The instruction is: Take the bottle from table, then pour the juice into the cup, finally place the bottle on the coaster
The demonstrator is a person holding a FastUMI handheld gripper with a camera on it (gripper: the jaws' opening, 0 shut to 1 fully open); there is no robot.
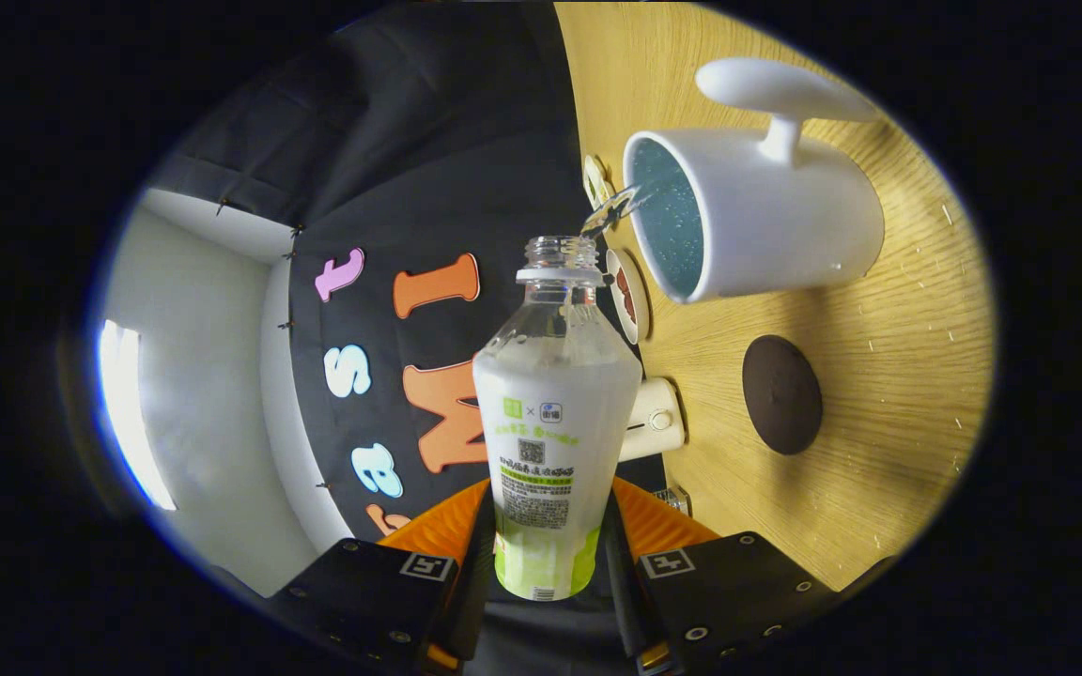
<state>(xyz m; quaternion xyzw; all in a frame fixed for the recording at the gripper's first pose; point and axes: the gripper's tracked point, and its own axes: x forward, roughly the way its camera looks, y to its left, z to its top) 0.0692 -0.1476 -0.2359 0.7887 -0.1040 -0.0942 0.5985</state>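
Grip: my tongs [546,563] are clenched on the bottle [555,413], one finger pressing each side of its lower body near the base.
Bottle position: between my fingers, its body running straight out ahead of them, neck farthest from me.
Bottle state: cap off, open mouth [560,252] at the far end; the label faces the camera; the neck section looks clear.
Long axis: in line with my fingers. The table [888,376] stands on edge in my view, so I judge the bottle tipped near horizontal, mouth toward the cup.
Stream: a thin clear jet of liquid [611,211] leaves the mouth and arcs into the cup.
Cup: white cup [752,216] with a speckled blue inside, standing on the wooden table just beyond the mouth and off to the side; its opening faces the bottle.
Coaster: dark round coaster [781,394] on the table beside the cup, nearer to my fingers, well apart from the bottle and bare.
Other: small round discs [628,293] lie near the cup rim.
Step in hand: pouring, by my judgement.
Next move turns on: the coaster lies to the cup's side of my fingers; the bottle must swing upright, base toward the table, before setting down.
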